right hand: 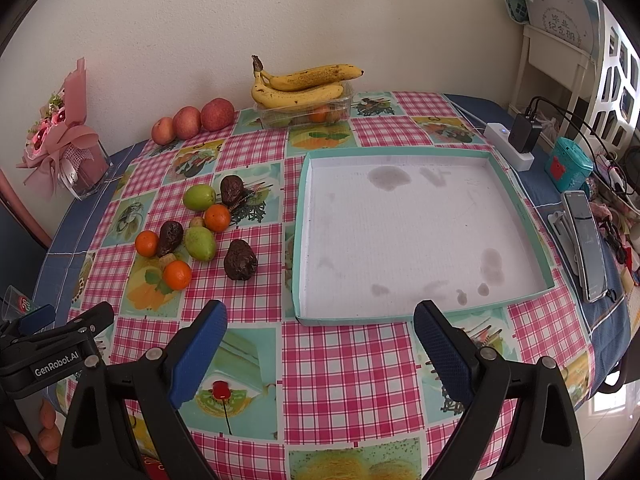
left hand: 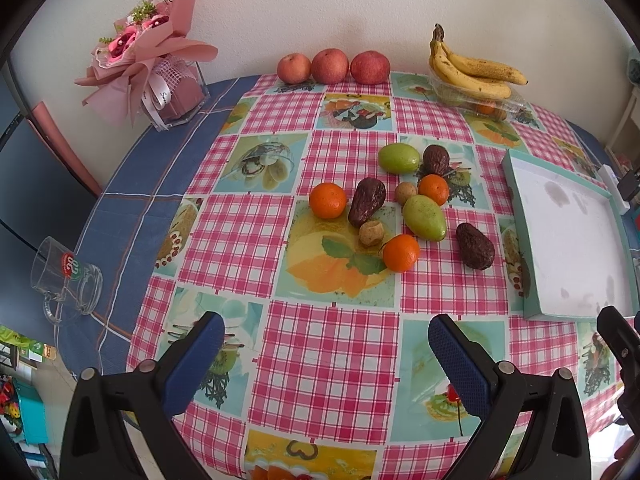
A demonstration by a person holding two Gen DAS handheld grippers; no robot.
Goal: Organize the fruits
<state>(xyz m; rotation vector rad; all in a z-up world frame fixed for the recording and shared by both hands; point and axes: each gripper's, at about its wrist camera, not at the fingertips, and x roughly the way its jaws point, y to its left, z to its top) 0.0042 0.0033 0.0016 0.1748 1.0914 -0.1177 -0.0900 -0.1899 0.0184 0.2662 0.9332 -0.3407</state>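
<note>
Both tongs hover over the near edge of the table, nothing between their blue pads: the left gripper (left hand: pixel 324 354) stands wide open facing the loose fruit, and the right gripper (right hand: pixel 320 340) stands equally wide facing the tray (right hand: pixel 301 216). That tray holds no fruit, only a few stains, so the sorting looks not yet begun. Oranges (left hand: pixel 327 200), green fruits (left hand: pixel 424 217) and dark wrinkled ones (left hand: pixel 475 245) lie clustered in the middle, left of the tray. Apples (left hand: pixel 328 66) and bananas (left hand: pixel 472 66) sit at the far edge. A likely next move is reaching forward for the nearest piece, perhaps the dark one just beside the tray.
</note>
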